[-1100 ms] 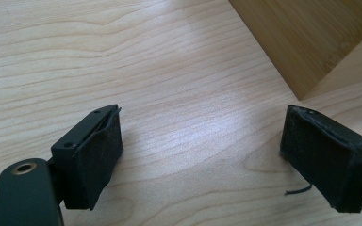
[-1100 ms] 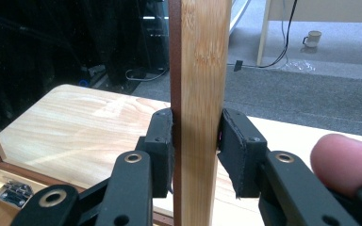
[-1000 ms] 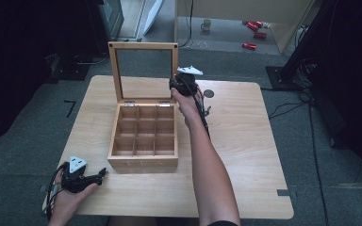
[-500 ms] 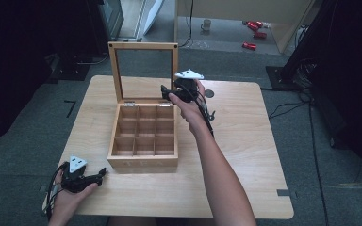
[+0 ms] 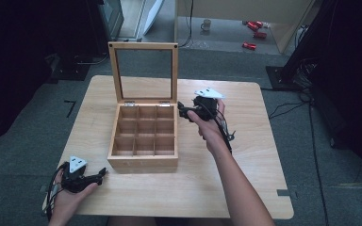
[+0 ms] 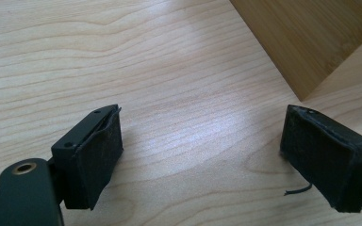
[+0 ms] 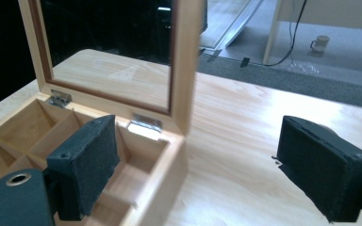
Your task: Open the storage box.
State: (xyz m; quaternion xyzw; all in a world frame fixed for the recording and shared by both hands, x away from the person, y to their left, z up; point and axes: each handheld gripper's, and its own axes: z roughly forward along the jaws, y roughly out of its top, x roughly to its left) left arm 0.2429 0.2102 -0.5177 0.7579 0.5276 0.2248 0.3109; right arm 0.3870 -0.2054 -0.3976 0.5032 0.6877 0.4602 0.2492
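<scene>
So the box (image 5: 143, 134) is sitting mid-table with its lid (image 5: 144, 71) already propped upright; all compartments are looking empty; the right gripper (image 5: 185, 112) is being held wide beside its back corner, the left gripper (image 5: 100, 174) wide, nothing gripped; filling probably remains.

A divided box (image 5: 143, 134) sits on the counter (image 5: 245, 179) a little left of its middle, with its lid (image 5: 144, 70) standing upright from the hinges along the far edge. My left tongs (image 5: 102, 173) rest low on the counter at its near left corner, just off the box's near left corner, jaws spread wide with bare counter between them. My right tongs (image 5: 181, 110) hang just beside the box's far right corner, jaws apart, and in the right gripper view one jaw is over the box's compartments and the other over the counter to its right.
</scene>
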